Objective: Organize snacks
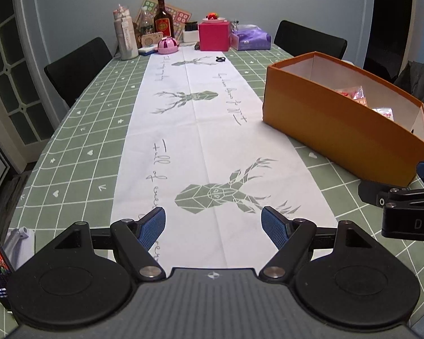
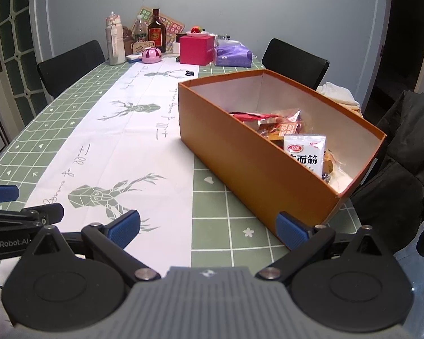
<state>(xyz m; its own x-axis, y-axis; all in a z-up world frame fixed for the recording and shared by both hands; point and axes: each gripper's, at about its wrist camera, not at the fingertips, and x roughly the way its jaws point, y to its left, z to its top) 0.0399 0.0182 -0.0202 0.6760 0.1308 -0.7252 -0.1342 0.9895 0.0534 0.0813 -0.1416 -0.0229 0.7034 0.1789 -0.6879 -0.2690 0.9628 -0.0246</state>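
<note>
Holding my left gripper (image 1: 213,227) and right gripper (image 2: 207,230) spread wide and empty above the tabletop's (image 2: 226,217) near edge, I judge the job nearly done: the snacks (image 2: 292,138) lie gathered inside the orange box (image 2: 248,163) toward the right edge.

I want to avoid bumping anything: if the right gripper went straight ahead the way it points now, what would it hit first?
Probably the orange box: its near corner sits just ahead of the open right gripper, slightly right of centre. Depth is unclear, so it might only graze that corner.
</note>
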